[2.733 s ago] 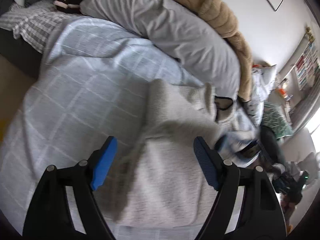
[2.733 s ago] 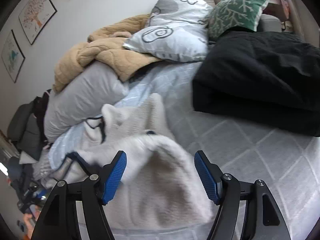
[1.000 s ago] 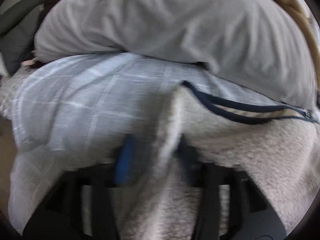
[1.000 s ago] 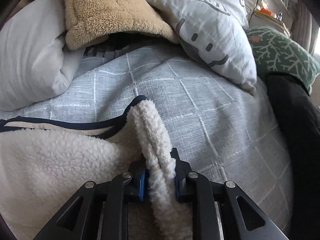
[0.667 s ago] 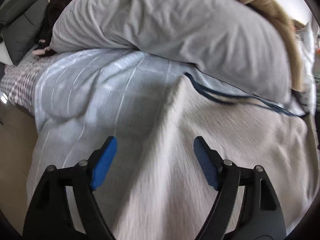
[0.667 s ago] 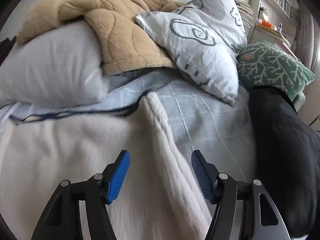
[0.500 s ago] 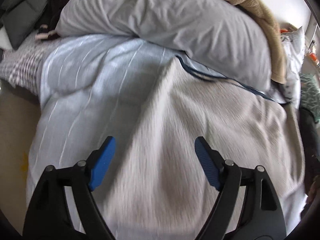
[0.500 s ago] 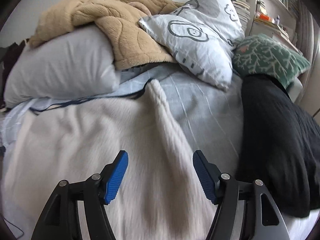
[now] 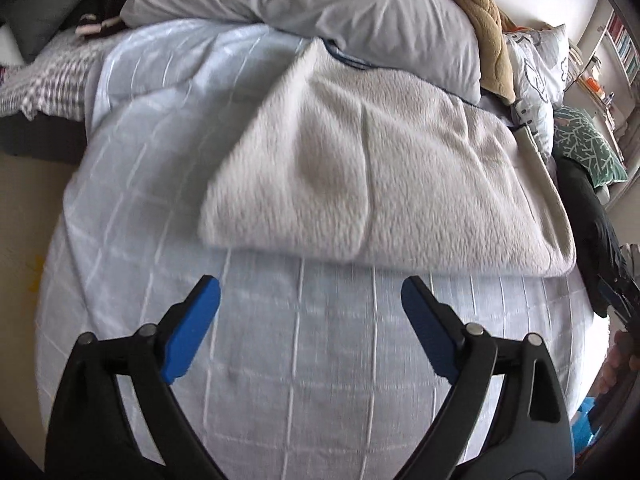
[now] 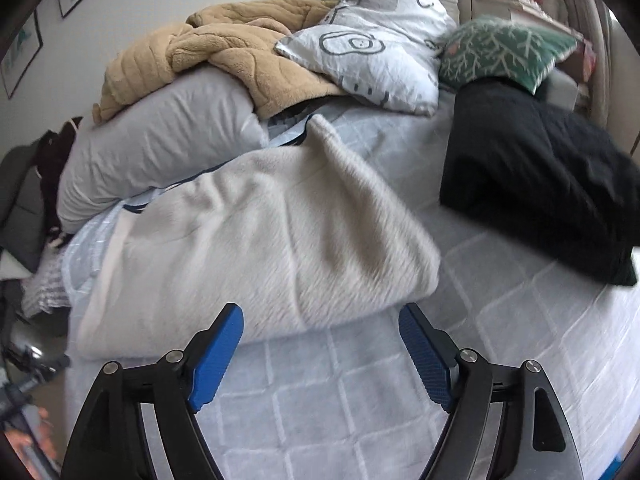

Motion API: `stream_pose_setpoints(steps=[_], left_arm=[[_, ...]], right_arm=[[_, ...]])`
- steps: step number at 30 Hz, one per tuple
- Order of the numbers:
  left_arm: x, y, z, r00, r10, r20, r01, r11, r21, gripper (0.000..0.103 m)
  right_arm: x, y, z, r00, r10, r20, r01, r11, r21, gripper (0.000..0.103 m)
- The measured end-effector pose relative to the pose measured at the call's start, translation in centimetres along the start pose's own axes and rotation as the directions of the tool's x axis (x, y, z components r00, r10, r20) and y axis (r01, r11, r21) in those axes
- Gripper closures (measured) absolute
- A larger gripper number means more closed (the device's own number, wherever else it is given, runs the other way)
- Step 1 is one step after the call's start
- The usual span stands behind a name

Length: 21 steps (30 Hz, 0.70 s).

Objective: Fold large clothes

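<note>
A cream fleece garment (image 9: 380, 176) with dark blue trim lies folded over on the pale blue checked bedcover (image 9: 304, 360). It shows again in the right wrist view (image 10: 260, 248). My left gripper (image 9: 310, 300) hangs over bare bedcover just short of the fleece's near fold, its jaws still opening and nothing between them. My right gripper (image 10: 320, 326) is likewise back from the near edge of the fleece, jaws opening and empty. The far edge of the fleece rests against a grey pillow (image 9: 320, 4).
A tan blanket (image 10: 224, 56) lies over the grey pillow (image 10: 160, 144). Beside it are a white patterned pillow (image 10: 372, 48), a green leaf-print cushion (image 10: 504, 48) and a black folded garment (image 10: 536, 184) at the right. Checked fabric (image 9: 44, 76) hangs at the bed's left edge.
Both grippers let go of the fleece's far edge, opened, and drew back toward the near side of the bed. The fleece now lies folded over on the cover.
</note>
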State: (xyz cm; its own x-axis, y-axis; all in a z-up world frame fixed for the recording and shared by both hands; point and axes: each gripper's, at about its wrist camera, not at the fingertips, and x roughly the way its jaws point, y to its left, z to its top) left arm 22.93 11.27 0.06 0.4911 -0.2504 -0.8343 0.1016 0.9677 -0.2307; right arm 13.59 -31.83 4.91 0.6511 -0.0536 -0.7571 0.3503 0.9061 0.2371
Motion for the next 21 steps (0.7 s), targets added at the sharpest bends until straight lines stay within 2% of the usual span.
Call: stream_pose_setpoints(steps=[4, 6, 8, 11, 17, 21], left_arm=[[1.8, 0.6, -1.6, 1.000, -0.002, -0.011, 0.002, 0.999, -0.035, 0.011], [3.1, 1.0, -2.0, 0.998, 0.003, -0.069, -0.007, 0.998, -0.055, 0.011], [4.0, 1.4, -2.1, 0.995, -0.029, -0.095, 0.021, 0.996, -0.085, 0.011], [5.5, 2.4, -1.9, 0.993, -0.062, -0.103, 0.045, 0.986, -0.162, 0.011], [7.6, 3.9, -1.2, 0.993, -0.111, -0.035, 0.095, 0.950, -0.298, 0.011], [8.3, 4.1, -0.7, 0.992, -0.121, 0.026, 0.123, 0.937, -0.326, 0.011]], right_arm=[[0.5, 0.3, -1.5, 1.000, -0.026, 0.001, 0.026, 0.998, -0.049, 0.019], [1.5, 0.3, -2.2, 0.999, -0.043, -0.021, 0.041, 0.997, -0.070, 0.019], [2.7, 0.4, -2.4, 0.996, -0.060, -0.070, 0.054, 0.994, -0.093, 0.019], [4.0, -0.1, -2.6, 0.995, -0.074, -0.071, 0.069, 0.995, -0.077, 0.019], [7.1, -1.5, -2.2, 0.992, -0.025, -0.123, 0.029, 0.999, 0.029, 0.019], [8.5, -1.9, -1.7, 0.994, -0.028, -0.104, 0.034, 0.998, 0.061, 0.019]])
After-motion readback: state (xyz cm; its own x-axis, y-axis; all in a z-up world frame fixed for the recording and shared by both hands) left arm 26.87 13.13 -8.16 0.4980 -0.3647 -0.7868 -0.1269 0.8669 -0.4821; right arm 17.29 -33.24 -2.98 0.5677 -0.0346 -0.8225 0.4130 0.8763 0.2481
